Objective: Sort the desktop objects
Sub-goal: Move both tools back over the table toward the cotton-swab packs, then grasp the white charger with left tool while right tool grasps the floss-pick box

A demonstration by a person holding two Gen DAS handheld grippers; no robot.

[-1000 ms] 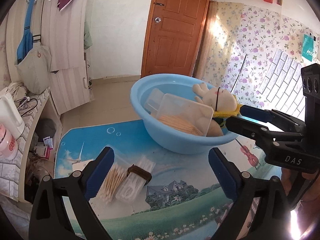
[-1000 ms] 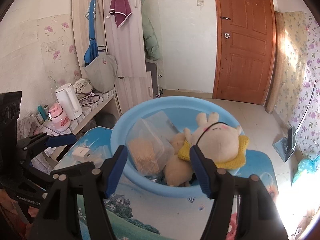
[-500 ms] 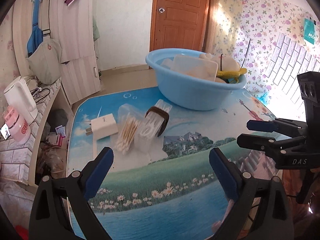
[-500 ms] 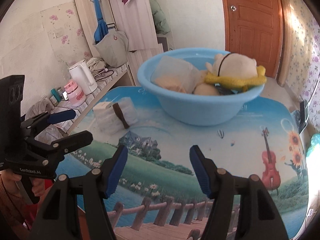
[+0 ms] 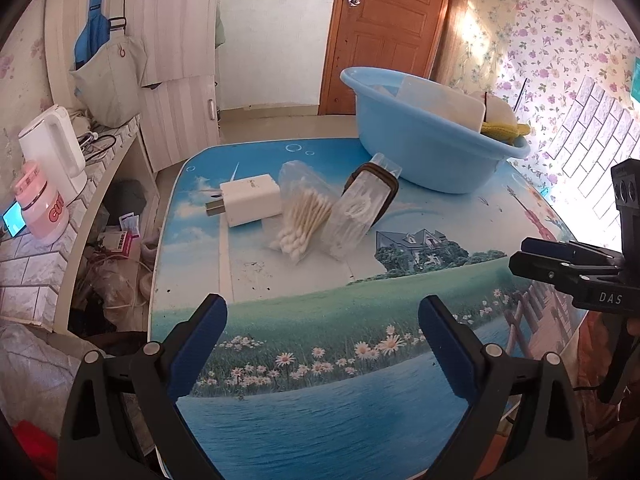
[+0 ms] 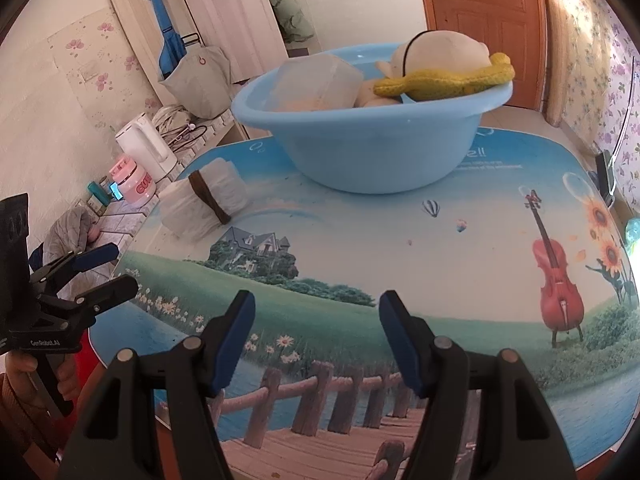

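The table (image 5: pixel 280 412), a rounded top printed with sky, meadow and lake, fills both views. On its far side, at about one o'clock from the left gripper's camera and twelve o'clock from the right's, stands the light blue plastic basin (image 6: pixel 372 152). Inside it lie a cream plush toy wrapped in a yellow knitted scarf (image 6: pixel 436 62) and a frosted clear plastic box (image 6: pixel 316 84), the box on the left, the toy on the right, both rising above the rim.

Down in size now: beside the basin, at twelve o'clock in the left view, rests a clear packet with a brown band around it (image 5: pixel 362 210), tilted, its top end near the basin wall; whether it touches, I cannot tell. Right beside it, at eleven o'clock, lies a clear bag of cotton swabs (image 5: pixel 302 216), and touching that bag's left edge sits a white square plug-in charger (image 5: pixel 250 205), prongs pointing left.

The left gripper (image 5: pixel 322 344) hovers over the near meadow, its blue-padded fingers (image 5: pixel 198 346) spread wide with nothing between them; all three small items lie well ahead of the tips. The right gripper (image 6: pixel 316 338) holds its fingers (image 6: pixel 236 336) partly apart, also empty, over the printed bridge; the banded packet sits at ten o'clock, well apart, the basin straight ahead.
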